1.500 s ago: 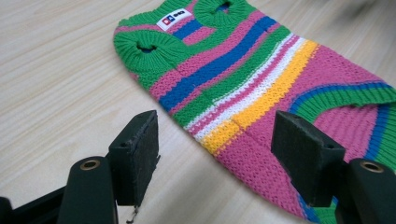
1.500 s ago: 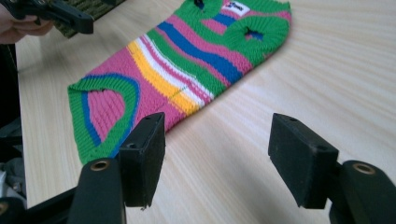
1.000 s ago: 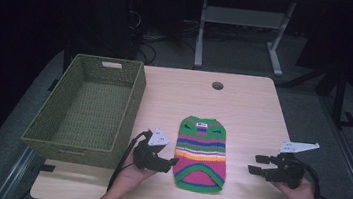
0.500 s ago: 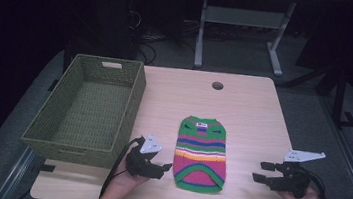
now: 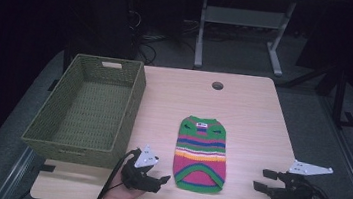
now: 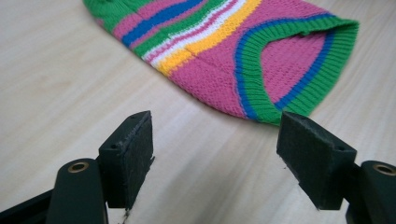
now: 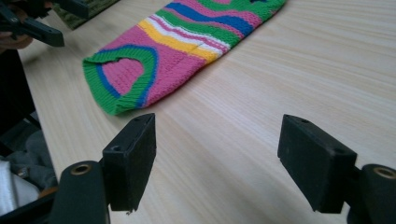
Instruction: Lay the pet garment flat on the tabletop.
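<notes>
A small knitted sweater [image 5: 201, 152] with pink, green, blue, yellow and white stripes lies flat on the wooden table [image 5: 253, 118], its hem toward the near edge. My left gripper [image 5: 160, 183] is open just left of the hem and holds nothing. In the left gripper view the left gripper [image 6: 217, 126] hovers over bare wood, with the sweater [image 6: 224, 42] a short way ahead. My right gripper [image 5: 262, 179] is open to the right of the sweater, apart from it. In the right gripper view the right gripper [image 7: 218, 128] points across bare wood toward the sweater [image 7: 177, 42].
A green woven basket [image 5: 76, 148] stands empty at the table's left side. A round cable hole [image 5: 217, 85] sits near the far edge. The left gripper [image 7: 32, 23] shows at the top left of the right gripper view. Dark floor and a metal stand lie beyond the table.
Both grippers have drawn back toward the near edge of the table, still open. The sweater has not moved.
</notes>
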{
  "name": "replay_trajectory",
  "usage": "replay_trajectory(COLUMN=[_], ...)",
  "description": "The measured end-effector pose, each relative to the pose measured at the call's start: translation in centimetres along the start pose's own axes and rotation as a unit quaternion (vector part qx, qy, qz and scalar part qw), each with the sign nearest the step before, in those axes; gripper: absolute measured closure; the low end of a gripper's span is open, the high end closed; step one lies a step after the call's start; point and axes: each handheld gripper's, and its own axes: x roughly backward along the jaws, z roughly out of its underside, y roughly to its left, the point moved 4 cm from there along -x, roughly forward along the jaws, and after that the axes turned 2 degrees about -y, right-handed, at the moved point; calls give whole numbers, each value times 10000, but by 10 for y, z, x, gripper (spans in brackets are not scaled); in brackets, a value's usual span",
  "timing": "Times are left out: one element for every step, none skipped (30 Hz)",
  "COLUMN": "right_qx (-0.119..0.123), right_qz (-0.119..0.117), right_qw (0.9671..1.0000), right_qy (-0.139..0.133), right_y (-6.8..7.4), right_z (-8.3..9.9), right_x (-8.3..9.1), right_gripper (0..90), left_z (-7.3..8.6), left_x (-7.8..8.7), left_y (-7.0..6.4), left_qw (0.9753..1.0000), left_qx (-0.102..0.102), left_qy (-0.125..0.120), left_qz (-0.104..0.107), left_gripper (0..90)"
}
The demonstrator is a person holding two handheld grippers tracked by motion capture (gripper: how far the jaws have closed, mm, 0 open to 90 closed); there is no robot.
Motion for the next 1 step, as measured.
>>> replay_trajectory(right_qx=[28], right_qz=[51], right_qw=[10000], right_qy=[-56], right_y=[2], right_z=[0], right_x=[0], right_gripper=[277], left_z=[-1], left_x=[0], left_y=[1], left_qw=[10000], left_qx=[26], left_qy=[-41], left_qz=[11], left_gripper=[262])
